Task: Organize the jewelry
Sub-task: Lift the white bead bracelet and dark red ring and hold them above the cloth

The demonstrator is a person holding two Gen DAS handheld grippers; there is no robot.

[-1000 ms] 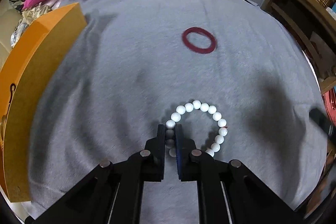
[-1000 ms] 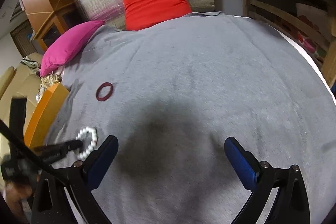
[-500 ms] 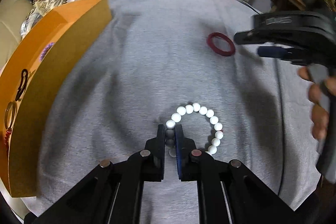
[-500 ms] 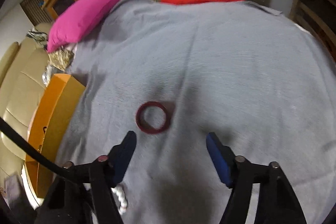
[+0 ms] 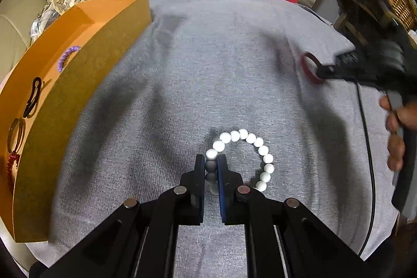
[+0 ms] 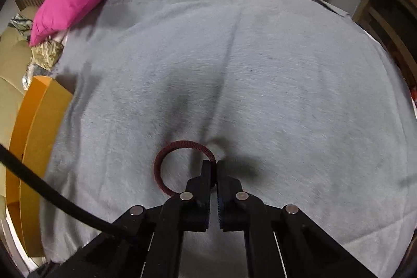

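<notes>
Orange tray (image 5: pixel 78 85) sits at the left edge of the grey-covered bed (image 5: pixel 208 69); it already holds a purple bead bracelet (image 5: pixel 66 56) and other pieces, so it reads as the collection point. Left claw (image 5: pixel 210 168) is clamped on the white bead bracelet (image 5: pixel 250 145) near the bed's front edge, probably for carrying to the tray. Right claw (image 6: pixel 213 173) has just closed onto the dark red ring (image 6: pixel 179 166) by its right side, toward the bed's right edge; ring not yet clearly lifted.

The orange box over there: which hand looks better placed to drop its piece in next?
Probably the left. The left gripper already pinches the white bead bracelet, with the orange box close beside it. The right gripper has just closed on the dark red ring, farther away.
</notes>
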